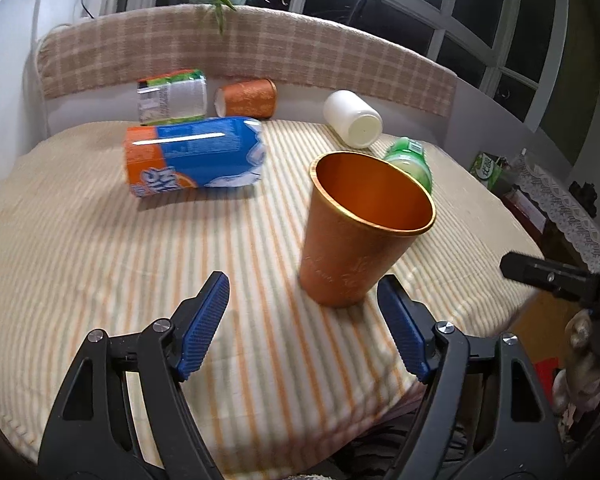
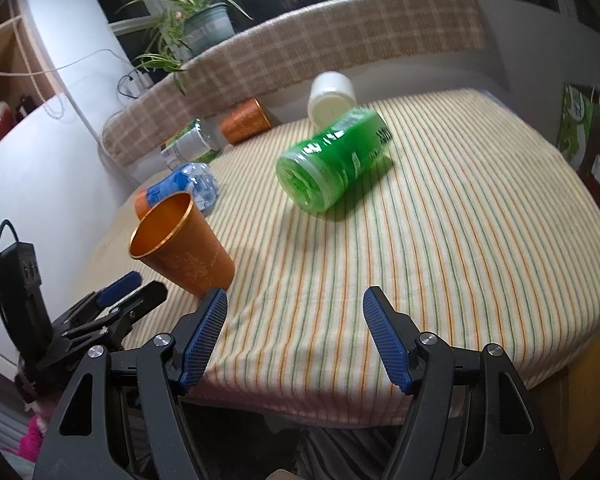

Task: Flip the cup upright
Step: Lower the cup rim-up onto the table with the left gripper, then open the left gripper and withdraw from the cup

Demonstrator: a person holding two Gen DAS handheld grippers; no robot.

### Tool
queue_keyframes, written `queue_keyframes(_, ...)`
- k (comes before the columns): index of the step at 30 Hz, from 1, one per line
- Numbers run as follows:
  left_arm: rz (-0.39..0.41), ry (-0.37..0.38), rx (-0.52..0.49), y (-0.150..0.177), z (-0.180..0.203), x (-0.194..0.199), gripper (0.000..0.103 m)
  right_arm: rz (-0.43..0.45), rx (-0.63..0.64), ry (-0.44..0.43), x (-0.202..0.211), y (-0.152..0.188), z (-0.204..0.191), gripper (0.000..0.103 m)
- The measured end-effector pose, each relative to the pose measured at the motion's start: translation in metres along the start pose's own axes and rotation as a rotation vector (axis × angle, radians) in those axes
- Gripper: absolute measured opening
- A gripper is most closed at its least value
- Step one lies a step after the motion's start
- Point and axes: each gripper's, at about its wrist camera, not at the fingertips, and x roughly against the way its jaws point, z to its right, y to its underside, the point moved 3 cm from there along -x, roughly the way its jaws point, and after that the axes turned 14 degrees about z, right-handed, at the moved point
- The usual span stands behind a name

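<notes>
- The left gripper [image 1: 303, 294] stands wide open with nothing between its blue pads [image 1: 206, 322]; its tips hover over the near part of the striped tablecloth [image 1: 100, 260].
- The orange cup [image 1: 362, 224] stands just ahead of that gripper, a little right of its centre line. Its base sits on the cloth close to the right pad; I cannot tell whether they touch.
- The cup's mouth points up and its long axis runs near vertical, leaning slightly in this fisheye view. The gold rim and shiny inside are plainly visible.
- The right gripper [image 2: 295, 304] is also spread wide and holds nothing. It sits at the near edge of the table, with bare cloth between its pads [image 2: 384, 340].
- From the right wrist view the cup [image 2: 184, 240] stands to the left of the right gripper, its base just beside the tip of the left pad. The left gripper [image 2: 120, 286] shows further left, beside the cup.
- A green bottle [image 2: 332, 160] lies on its side past the cup, near the middle of the cloth, bottom end toward the right camera.
- A blue and orange bottle [image 1: 192, 156] lies on its side to the left, well apart from the cup.
- Toward the far edge lie a white jar [image 1: 352, 120], a second orange cup [image 1: 248, 98] on its side, and a clear bottle [image 1: 172, 96] with a green and white label.
- A checked cushion back [image 1: 260, 48] runs behind the table, with a potted plant [image 2: 196, 28] above it.
</notes>
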Motion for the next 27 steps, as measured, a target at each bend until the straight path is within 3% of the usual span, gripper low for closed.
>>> queue_keyframes(12, 0.121, -0.137, -0.025, -0.023, -0.021, 0.035, 0.079, 0.113, 0.143, 0.030, 0.001, -0.012, -0.026, 0.072)
queue_keyframes(14, 0.143, -0.149, -0.032, -0.028, -0.021, 0.039, 0.079, 0.140, 0.160, 0.039, 0.002, -0.014, -0.028, 0.077)
queue_keyframes(22, 0.215, -0.185, -0.054, -0.044, -0.013, 0.051, 0.079, 0.204, 0.215, 0.066, 0.005, -0.018, -0.038, 0.080)
queue_keyframes(27, 0.243, -0.189, -0.056, -0.051, -0.007, 0.059, 0.090, 0.246, 0.253, 0.083, 0.012, -0.021, -0.044, 0.080)
